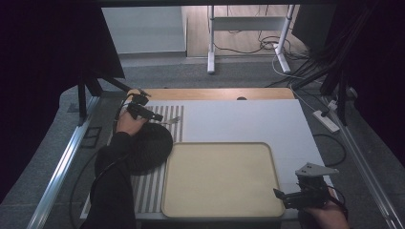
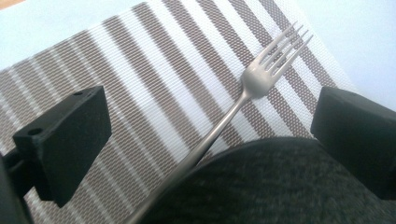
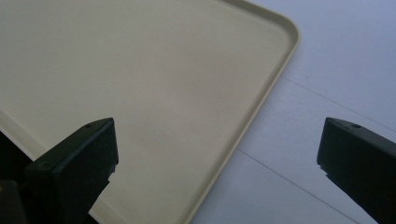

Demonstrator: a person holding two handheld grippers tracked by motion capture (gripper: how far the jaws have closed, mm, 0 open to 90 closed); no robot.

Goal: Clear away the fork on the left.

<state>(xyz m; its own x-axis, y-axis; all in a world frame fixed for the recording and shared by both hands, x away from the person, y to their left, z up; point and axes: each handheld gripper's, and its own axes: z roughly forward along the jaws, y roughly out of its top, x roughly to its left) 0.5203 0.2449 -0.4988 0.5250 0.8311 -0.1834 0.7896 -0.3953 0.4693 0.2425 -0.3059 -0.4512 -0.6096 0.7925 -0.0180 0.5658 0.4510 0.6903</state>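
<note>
Closest to the high camera, one dark sleeve (image 1: 111,188) is coming in at the lower left, and one right gripper (image 1: 282,194) is hovering at the lower right beside one cream rectangular plastic tray (image 1: 219,179). Farther off, one left gripper (image 1: 160,117) is hanging over one brown-and-white striped woven placemat (image 1: 165,114), where one round dark woven mat (image 1: 150,145) is lying beside one silver metal fork (image 1: 173,120); all are sitting on one white table surface (image 1: 239,119). Looking along the left gripper (image 2: 210,126), its two black jaws are standing wide apart and holding nothing, with the single fork (image 2: 247,91) lying free between them on the striped placemat (image 2: 140,84), its handle touching the edge of the dark mat (image 2: 280,186). Looking along the right gripper (image 3: 217,154), its two jaws are gaping wide and empty above the tray's corner (image 3: 140,84) and the white surface (image 3: 336,56).
</note>
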